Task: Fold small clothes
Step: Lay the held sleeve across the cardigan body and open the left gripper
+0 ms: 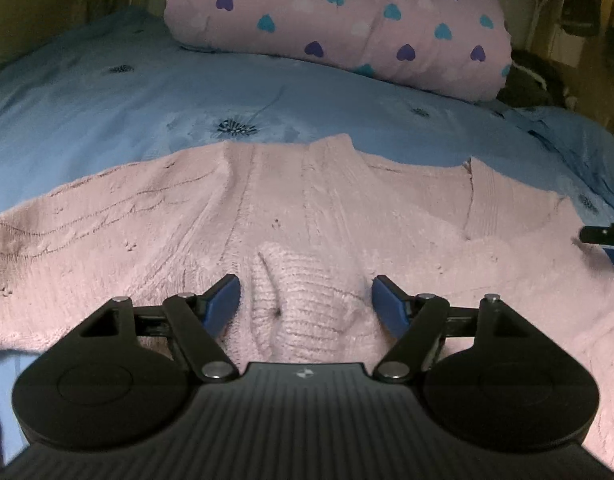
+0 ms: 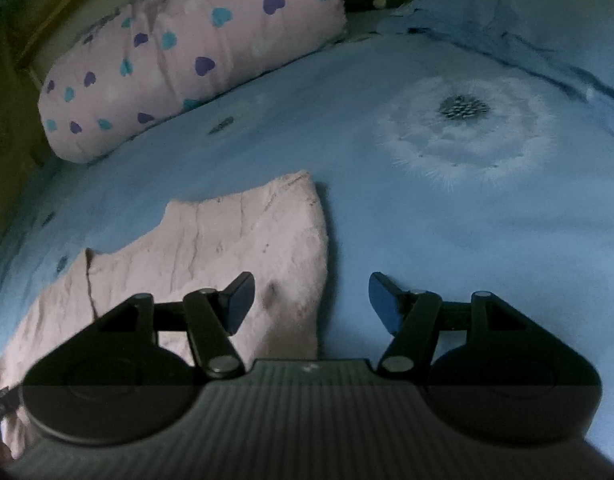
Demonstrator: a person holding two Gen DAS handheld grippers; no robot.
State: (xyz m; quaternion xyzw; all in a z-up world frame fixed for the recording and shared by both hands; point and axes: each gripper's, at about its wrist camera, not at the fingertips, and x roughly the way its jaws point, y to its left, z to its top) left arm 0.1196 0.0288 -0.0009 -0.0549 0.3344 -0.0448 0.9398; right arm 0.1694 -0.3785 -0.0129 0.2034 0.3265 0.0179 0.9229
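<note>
One pink knitted sweater (image 1: 307, 216) lies spread on the blue bedsheet (image 1: 107, 100); left gripper (image 1: 305, 300) gapes wide over its ribbed fold, gripping nothing; right gripper (image 2: 311, 300) gapes wide over the sweater's edge, empty.

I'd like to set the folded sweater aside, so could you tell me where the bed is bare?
Bare blue sheet lies right of the pink sweater, around the dandelion print, and between sweater and heart pillow. The near side is crowded by the sweater.
</note>
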